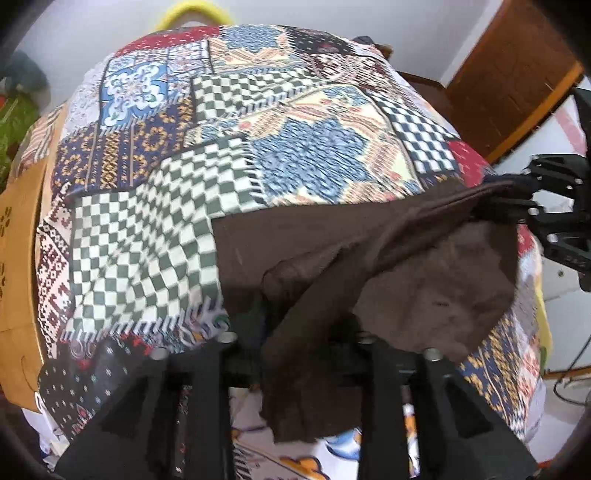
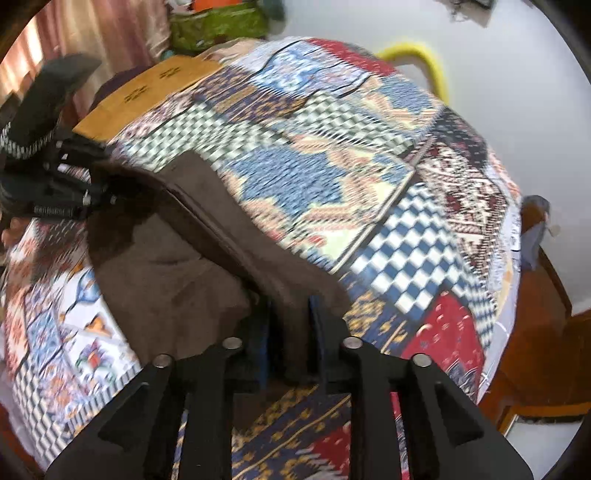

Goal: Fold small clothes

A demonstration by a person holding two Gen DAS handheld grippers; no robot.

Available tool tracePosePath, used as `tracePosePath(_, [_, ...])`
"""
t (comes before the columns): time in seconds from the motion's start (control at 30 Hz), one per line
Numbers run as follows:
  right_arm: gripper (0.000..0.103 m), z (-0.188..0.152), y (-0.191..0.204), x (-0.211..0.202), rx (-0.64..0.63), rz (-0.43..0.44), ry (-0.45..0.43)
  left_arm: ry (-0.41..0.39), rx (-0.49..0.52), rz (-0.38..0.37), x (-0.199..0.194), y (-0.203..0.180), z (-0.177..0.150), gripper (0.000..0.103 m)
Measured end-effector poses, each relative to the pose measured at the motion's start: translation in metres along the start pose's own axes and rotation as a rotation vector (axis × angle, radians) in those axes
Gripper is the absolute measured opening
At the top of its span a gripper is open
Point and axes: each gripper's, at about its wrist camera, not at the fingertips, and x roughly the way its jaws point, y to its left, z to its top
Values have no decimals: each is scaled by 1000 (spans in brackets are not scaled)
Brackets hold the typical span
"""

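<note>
A dark brown garment (image 1: 424, 280) lies half folded on a patchwork bedspread (image 1: 166, 221), its top layer raised in a ridge between the two grippers. My left gripper (image 1: 295, 332) stands open, and a hanging flap of the brown cloth sits loosely between its fingers. At the right edge the right gripper (image 1: 524, 206) meets the far end of the ridge. In the right wrist view the brown garment (image 2: 166, 280) runs from the left gripper (image 2: 92, 195) down to my right gripper (image 2: 288, 325). That gripper is slightly open, with a band of cloth between its blue pads.
A tan cardboard sheet (image 1: 18, 240) (image 2: 147, 92) rests on the bed's side. A yellow hoop (image 1: 192, 14) (image 2: 432, 59) rises beyond the far edge. Wooden furniture (image 1: 498, 74) (image 2: 535, 350) flanks the bed. A green bag (image 2: 218, 26) sits at the back.
</note>
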Motion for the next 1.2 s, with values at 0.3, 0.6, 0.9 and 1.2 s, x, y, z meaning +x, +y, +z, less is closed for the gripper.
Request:
tracePosePath(0.3, [52, -6, -20, -47, 161, 8, -232, -142, -52, 32, -38, 11, -2, 63])
tracePosePath(0.6, [58, -62, -3, -43, 247, 63, -291, -79, -81, 29, -16, 11, -33, 64])
tracePosePath(0.9, [43, -100, -2, 1, 420, 177, -276, -119, 6, 108, -5, -13, -40, 10])
tracePosePath(1.2, [32, -89, -9, -10, 430, 159, -390, -293, 6, 160, -34, -16, -22, 9])
